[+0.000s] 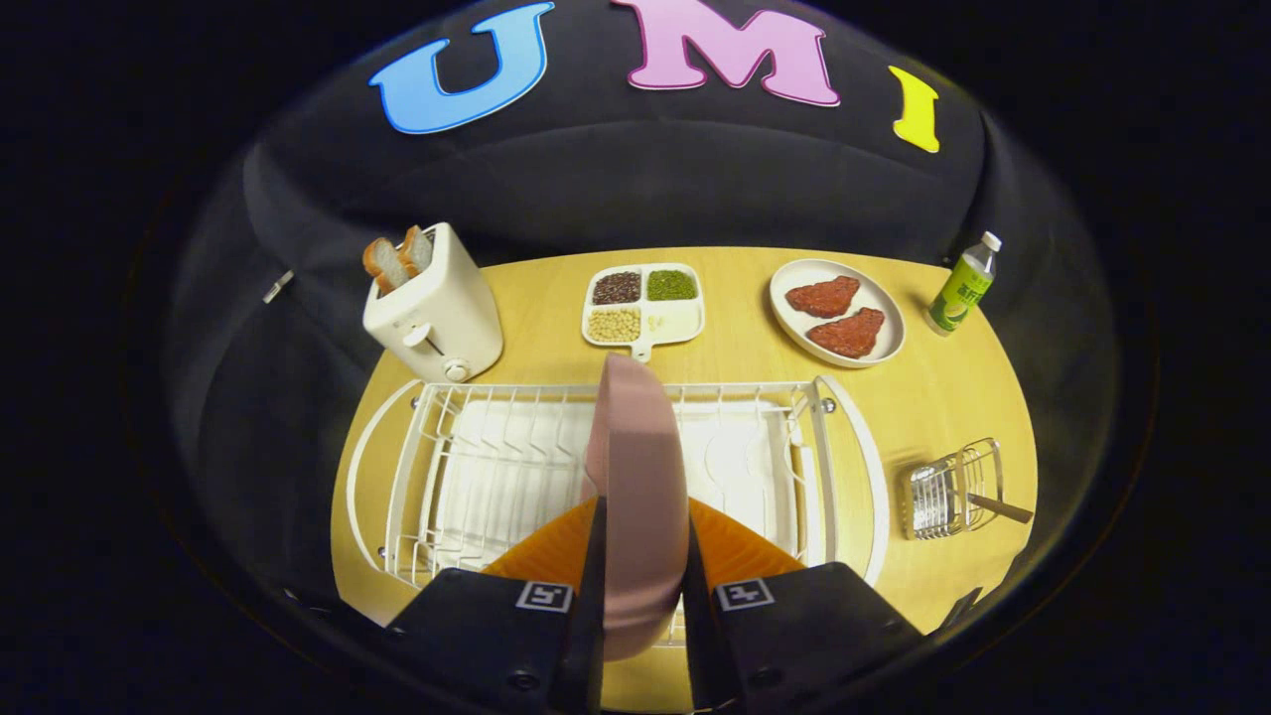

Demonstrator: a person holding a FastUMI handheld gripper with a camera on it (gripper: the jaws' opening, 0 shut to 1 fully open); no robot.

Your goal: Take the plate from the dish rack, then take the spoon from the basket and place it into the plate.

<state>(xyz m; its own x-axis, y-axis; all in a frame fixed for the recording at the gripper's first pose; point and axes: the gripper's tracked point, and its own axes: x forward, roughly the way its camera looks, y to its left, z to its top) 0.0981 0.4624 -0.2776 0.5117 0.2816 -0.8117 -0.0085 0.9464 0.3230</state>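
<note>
A pink plate (635, 467) stands on edge between the jaws of the hand-held gripper (640, 576), which are closed narrow on it, one finger pressing each face near its lower rim. The plate rises over the middle of the white wire dish rack (477, 467) that lies just ahead of and beneath the jaws; whether its bottom edge sits in the rack's slots or has come free cannot be told, since the fingers and the plate itself cover that spot.

By the look of it the first step is under way and not finished: the plate is gripped but hangs above the rack rather than lying flat on the table (923, 397). The spoon (993, 507) is untouched; what appears to be its brownish handle pokes out of the small wire basket (948, 492), well off to the right of the jaws. Its bowl is lost among the wires.

Beyond the rack, on the far half of the table, sit a white toaster (437, 318) with two slices of bread (397, 260) up and to the left, a divided tray of beans and grains (643, 303) straight ahead, a white dish with two reddish patties (836, 313) to the right, and a green-labelled bottle (963, 288) further right. Setting the plate down, fetching the spoon and laying it in the plate all remain to do.
</note>
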